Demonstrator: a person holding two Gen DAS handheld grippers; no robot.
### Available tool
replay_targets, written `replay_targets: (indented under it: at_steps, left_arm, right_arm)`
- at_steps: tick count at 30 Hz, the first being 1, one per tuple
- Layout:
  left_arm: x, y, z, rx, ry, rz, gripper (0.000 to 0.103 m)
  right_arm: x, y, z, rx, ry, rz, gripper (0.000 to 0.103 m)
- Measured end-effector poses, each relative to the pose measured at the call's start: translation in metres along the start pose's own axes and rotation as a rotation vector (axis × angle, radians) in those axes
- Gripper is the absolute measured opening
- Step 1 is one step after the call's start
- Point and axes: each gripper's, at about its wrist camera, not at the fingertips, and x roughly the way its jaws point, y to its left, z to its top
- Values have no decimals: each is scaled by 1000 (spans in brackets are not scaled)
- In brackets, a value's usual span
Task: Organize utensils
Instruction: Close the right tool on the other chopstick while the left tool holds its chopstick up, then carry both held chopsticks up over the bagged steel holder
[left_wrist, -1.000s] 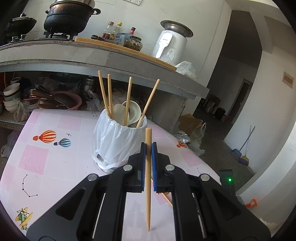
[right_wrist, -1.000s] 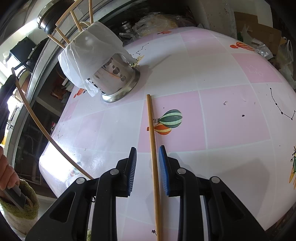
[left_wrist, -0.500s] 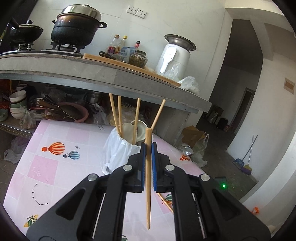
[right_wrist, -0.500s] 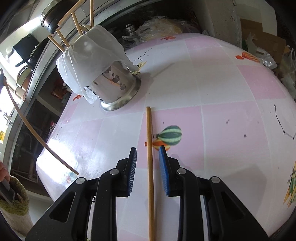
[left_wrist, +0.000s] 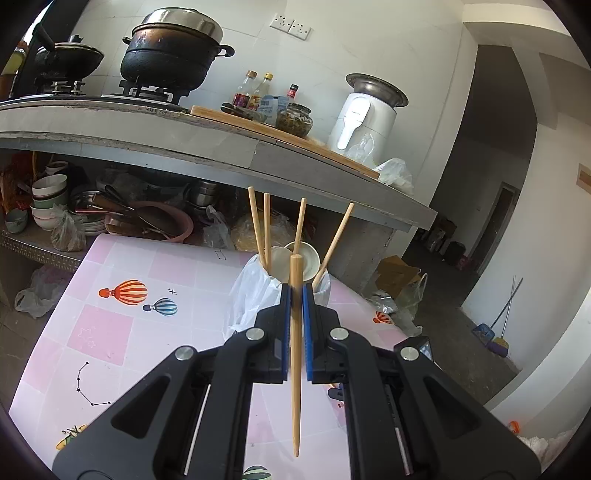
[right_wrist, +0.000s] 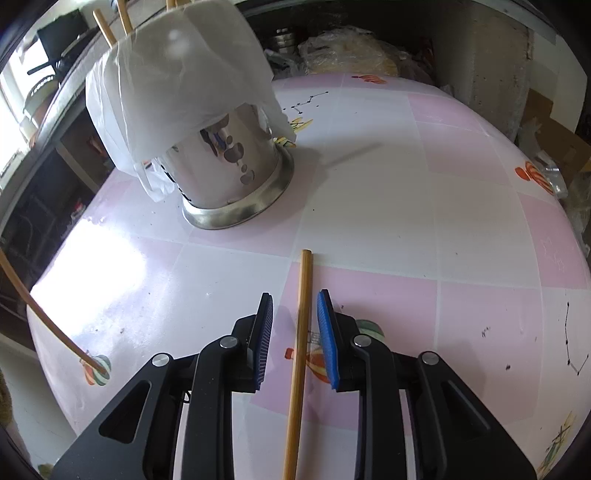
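Left gripper (left_wrist: 294, 291) still clamped on upright wooden chopstick (left_wrist: 295, 354). Right gripper (right_wrist: 294, 310), nearer bag-lined steel utensil holder (right_wrist: 236, 184) than before, still part-open astride flat-lying wooden chopstick (right_wrist: 301, 332), gripping nothing.

Pink-checked table (right_wrist: 406, 206) – steel utensil holder (right_wrist: 236, 173) standing, one chopstick (right_wrist: 301, 332) lying flat.

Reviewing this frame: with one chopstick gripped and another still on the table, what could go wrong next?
1. The left claw pinches its chopstick near the top, so the long free end could swing and miss the bag-lined holder.
2. The right claw straddles the flat chopstick without touching; closing may roll it away.
3. The chopsticks already in the holder could block insertion.
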Motion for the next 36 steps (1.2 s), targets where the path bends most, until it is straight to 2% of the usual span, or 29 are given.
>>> replay_targets:
  at_steps: [4, 7, 9, 15, 23, 29, 36]
  left_arm:
    - [0, 1, -2, -3, 0, 0, 5]
    - [0, 2, -3, -6, 1, 1, 5]
    - [1, 3, -3, -11, 4, 2, 5]
    - [-1, 1, -2, -6, 1, 8, 5]
    - [-3, -1, -1, 0, -3, 13, 5]
    - [-4, -6, 0, 11, -5, 8, 5]
    - [-6, -12, 2, 27, -11, 2, 5]
  right_arm:
    - [6, 11, 3, -56, 12, -63, 21]
    - [7, 15, 3, -75, 14, -102, 13]
    - [7, 16, 2, -71, 15, -99, 7]
    - [1, 13, 1, -18, -6, -56, 7]
    - [-52, 8, 6, 49, -133, 31, 7]
    - [-104, 0, 8, 81, -248, 74, 7]
    - [-146, -4, 10, 99, -347, 109, 7]
